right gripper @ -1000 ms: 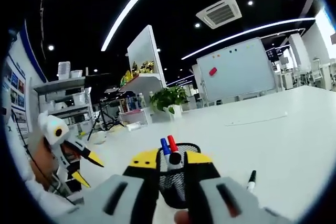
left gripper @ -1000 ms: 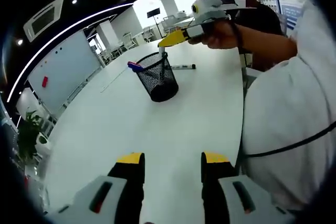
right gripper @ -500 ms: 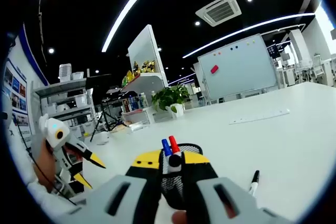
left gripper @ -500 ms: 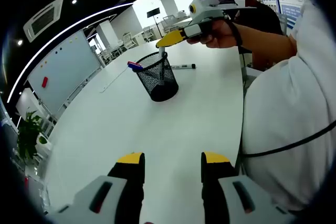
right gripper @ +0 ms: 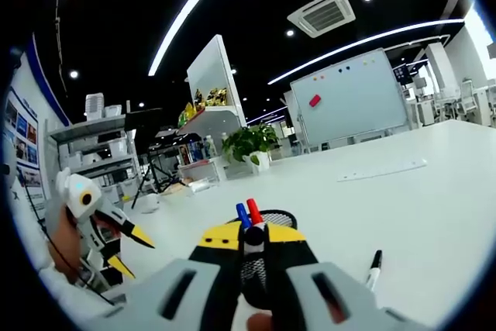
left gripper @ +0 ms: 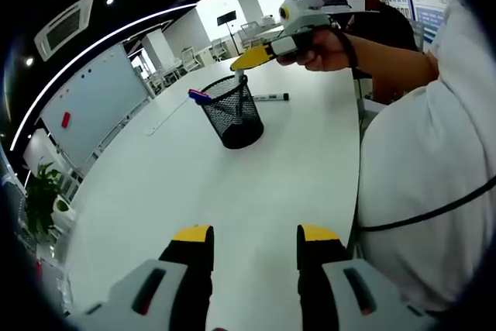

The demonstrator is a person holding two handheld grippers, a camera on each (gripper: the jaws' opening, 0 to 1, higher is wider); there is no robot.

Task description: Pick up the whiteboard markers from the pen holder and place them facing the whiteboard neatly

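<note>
the right gripper (right gripper: 252, 244) pinches a marker (right gripper: 253, 239) over the mesh holder (left gripper: 232, 112); lifting it clear seems next. the left gripper (left gripper: 252, 239) waits nearer, jaws wide, holding nothing.

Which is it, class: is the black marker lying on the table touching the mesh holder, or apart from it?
Apart. In the left gripper view, bare white table separates the marker from the holder.
</note>
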